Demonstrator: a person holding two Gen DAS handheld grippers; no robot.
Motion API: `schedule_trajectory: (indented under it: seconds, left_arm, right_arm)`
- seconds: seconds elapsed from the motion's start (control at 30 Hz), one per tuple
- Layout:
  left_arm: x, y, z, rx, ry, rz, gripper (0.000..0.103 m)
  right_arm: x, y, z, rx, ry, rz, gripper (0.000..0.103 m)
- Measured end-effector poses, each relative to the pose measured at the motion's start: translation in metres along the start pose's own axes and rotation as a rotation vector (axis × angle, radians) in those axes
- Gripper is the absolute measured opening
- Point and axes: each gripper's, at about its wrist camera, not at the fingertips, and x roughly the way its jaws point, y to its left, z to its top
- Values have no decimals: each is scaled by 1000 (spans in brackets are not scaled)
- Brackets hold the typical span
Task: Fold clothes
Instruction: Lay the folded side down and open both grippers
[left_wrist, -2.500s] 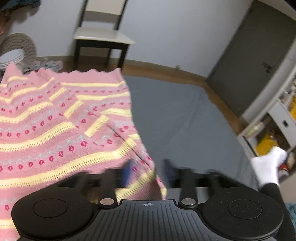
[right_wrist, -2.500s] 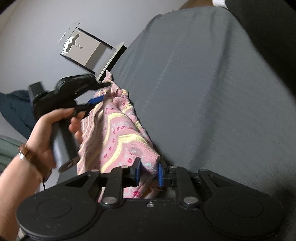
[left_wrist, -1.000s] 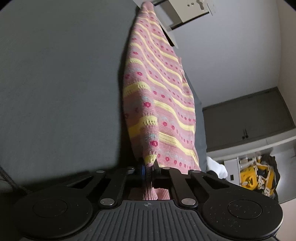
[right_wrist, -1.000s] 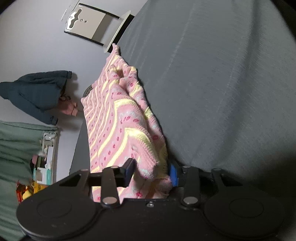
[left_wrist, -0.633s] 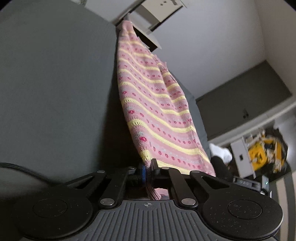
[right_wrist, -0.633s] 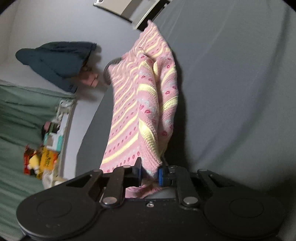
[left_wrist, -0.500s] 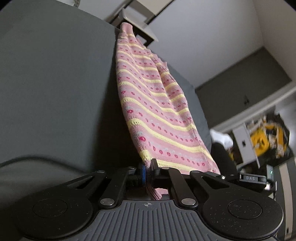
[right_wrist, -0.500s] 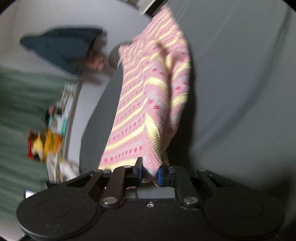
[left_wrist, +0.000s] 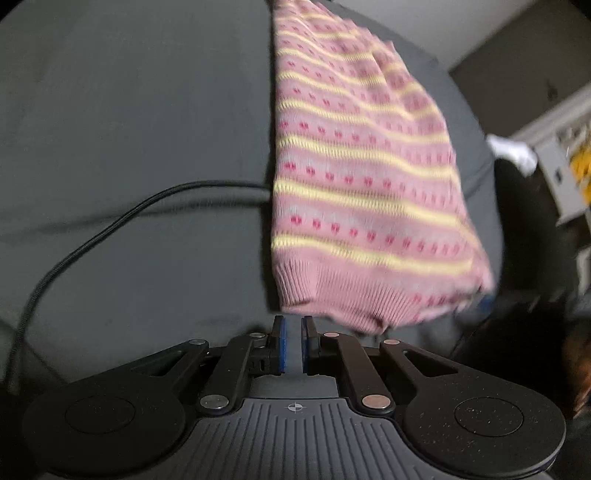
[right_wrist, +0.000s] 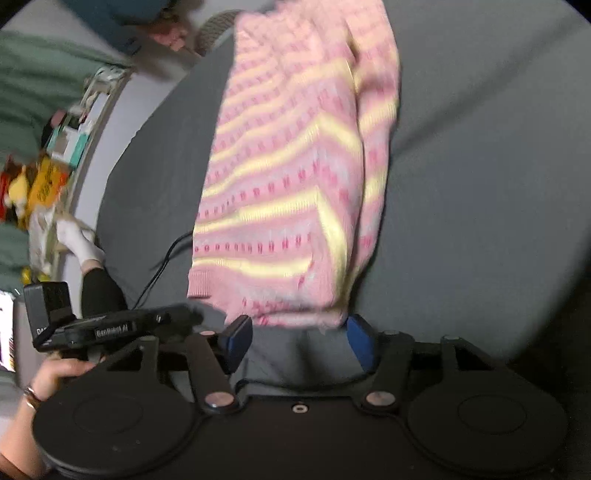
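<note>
Both grippers off the pink striped sweater (left_wrist: 362, 192), which lies on the grey bed (left_wrist: 129, 129).
Left gripper (left_wrist: 293, 345): fingers (left_wrist: 281, 345) nearly together, narrow gap, holding nothing; sweater's ribbed hem just ahead of the tips. Right gripper (right_wrist: 299, 341): fingers (right_wrist: 360, 338) spread wide, empty, hem just beyond and between them. Black cable (left_wrist: 92, 236) on the bed left of the left fingers, running under the sweater.

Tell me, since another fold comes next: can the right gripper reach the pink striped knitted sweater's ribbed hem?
Probably yes: the right gripper stands open right before the hem, nothing between.
</note>
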Motion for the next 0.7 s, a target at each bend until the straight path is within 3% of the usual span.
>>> schedule_trajectory:
  seconds: [0.07,0.13,0.17,0.23,0.27,0.4,0.53,0.7]
  left_arm:
    - [-8,-4,-1,36,-23,61,21]
    - [-18,-18,6,80,-101,89,43]
    - [-22,-25,11,101,-152,85,49]
    - [-25,-41,21,138,-255,47,77]
    - [-25,-51,27,154,-301,21,81]
    - [5,-94,51,184,-415,-114,83]
    - [43,-122,64,217,-490,-230,83]
    - [89,-132,74,204,-490,-355,83]
  right_arm:
    - [-27,5,15,-91,-85,-27,65]
    - [-49,14,36,-196,-186,-47,73]
    - [-57,20,49,-255,-244,-55,75]
    - [-63,36,82,-394,-355,-97,77]
    - [-63,43,100,-468,-407,-118,77]
    - [-29,59,177,-592,-461,-157,70]
    - [35,62,258,-562,-398,-187,55]
    - [102,69,313,-591,-381,-234,50]
